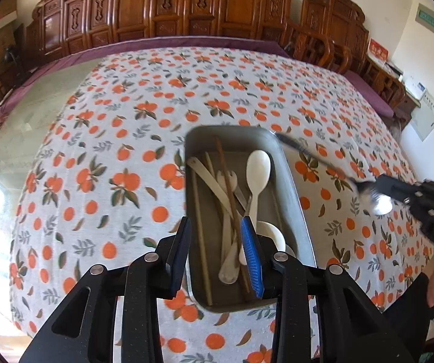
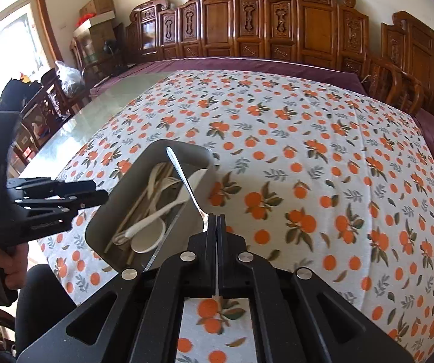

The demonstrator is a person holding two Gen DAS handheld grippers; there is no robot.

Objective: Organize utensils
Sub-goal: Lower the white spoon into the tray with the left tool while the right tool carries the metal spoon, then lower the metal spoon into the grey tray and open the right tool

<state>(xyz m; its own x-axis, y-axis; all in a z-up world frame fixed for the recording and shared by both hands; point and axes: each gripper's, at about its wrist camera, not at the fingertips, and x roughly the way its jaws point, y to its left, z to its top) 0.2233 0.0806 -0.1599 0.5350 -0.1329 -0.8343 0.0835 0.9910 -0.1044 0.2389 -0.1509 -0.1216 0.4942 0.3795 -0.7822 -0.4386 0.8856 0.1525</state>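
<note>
A grey metal tray (image 1: 292,187) lies on the orange-print tablecloth and holds white spoons (image 1: 257,169), a white fork and wooden chopsticks (image 1: 200,242). My left gripper (image 1: 215,227) is open and empty, its fingers over the tray's near end. My right gripper (image 2: 217,216) is shut on a metal spoon (image 2: 183,178), whose handle points out over the tray (image 2: 117,193). In the left wrist view the right gripper (image 1: 377,187) holds the metal spoon (image 1: 316,158) above the cloth, right of the tray.
The tablecloth (image 2: 307,166) covers a glass-topped table (image 2: 117,103) with a purple border. Carved wooden chairs (image 2: 247,24) line the far side. Boxes and bags (image 2: 96,15) stand at the far left near a window.
</note>
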